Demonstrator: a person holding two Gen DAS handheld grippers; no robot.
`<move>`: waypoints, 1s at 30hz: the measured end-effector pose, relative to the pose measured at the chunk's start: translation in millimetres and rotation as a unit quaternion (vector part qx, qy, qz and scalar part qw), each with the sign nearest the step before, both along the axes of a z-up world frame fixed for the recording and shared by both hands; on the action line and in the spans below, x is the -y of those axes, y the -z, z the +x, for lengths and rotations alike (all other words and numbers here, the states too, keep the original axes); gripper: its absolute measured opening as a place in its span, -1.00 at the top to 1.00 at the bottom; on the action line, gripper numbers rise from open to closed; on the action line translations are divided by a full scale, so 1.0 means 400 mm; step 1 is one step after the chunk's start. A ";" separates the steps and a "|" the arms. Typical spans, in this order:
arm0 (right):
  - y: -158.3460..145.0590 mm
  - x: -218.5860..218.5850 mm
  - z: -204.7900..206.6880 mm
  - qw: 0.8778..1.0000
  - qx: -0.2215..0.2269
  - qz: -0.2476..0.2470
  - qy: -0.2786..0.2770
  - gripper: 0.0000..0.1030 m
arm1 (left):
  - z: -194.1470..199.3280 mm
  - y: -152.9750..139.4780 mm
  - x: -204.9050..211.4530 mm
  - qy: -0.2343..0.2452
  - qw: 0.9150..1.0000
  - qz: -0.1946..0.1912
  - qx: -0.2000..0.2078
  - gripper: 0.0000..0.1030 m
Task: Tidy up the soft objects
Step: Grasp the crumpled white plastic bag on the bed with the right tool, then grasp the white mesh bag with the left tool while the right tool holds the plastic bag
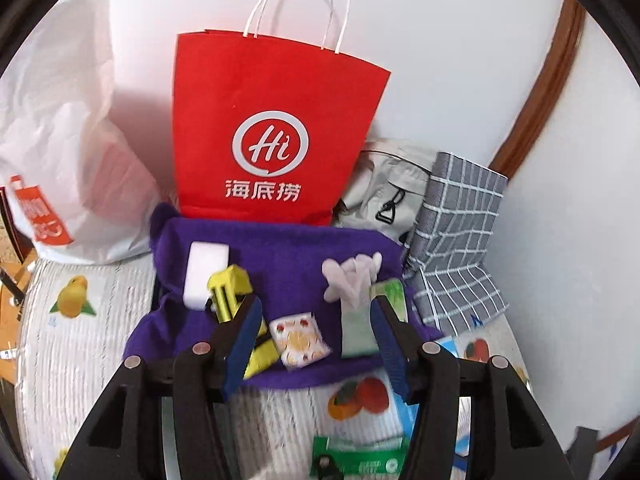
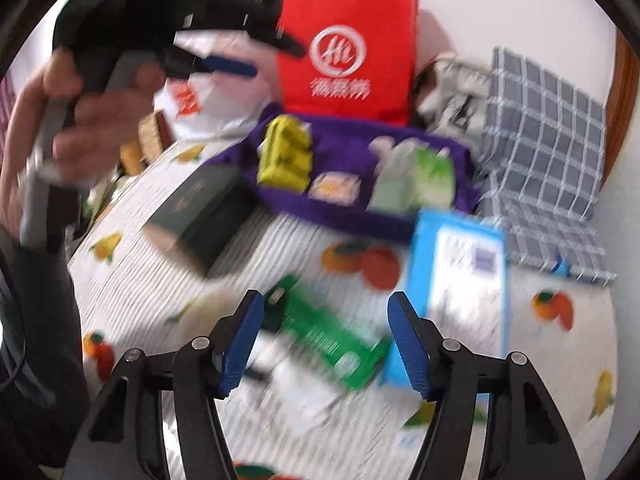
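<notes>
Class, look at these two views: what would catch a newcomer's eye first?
The red paper bag with white handles stands upright against the wall. In front of it lies a purple cloth carrying small items, among them a yellow packet and a white block.

Both tools (image 1: 316, 344) (image 2: 326, 340) agape (empty)

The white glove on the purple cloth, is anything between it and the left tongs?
Nothing visible blocks it. The left tongs stand open over the purple cloth, and the white glove lies uncovered just beyond the right-hand pad, atop a pale green packet.
</notes>
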State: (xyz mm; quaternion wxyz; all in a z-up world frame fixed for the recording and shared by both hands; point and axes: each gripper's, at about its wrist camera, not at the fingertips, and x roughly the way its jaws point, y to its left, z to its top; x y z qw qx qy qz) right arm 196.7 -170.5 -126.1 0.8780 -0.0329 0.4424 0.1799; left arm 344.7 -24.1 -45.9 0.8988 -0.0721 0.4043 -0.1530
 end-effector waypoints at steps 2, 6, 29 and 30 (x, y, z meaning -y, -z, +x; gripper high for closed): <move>0.022 -0.011 -0.025 1.000 -0.008 0.011 -0.007 -0.26 | -0.045 0.002 -0.021 -0.006 1.000 0.015 0.001 -0.11; 0.076 -0.040 -0.043 1.000 -0.006 0.009 -0.007 -0.26 | -0.130 0.028 -0.081 -0.014 1.000 0.021 -0.004 -0.11; 0.104 0.123 -0.196 0.997 0.037 0.003 0.074 0.60 | -0.359 0.378 -0.074 -0.017 0.993 0.059 -0.104 -0.11; 0.112 0.133 -0.200 0.996 0.035 0.000 0.080 0.60 | -0.359 0.390 -0.060 -0.013 0.992 0.066 -0.103 -0.11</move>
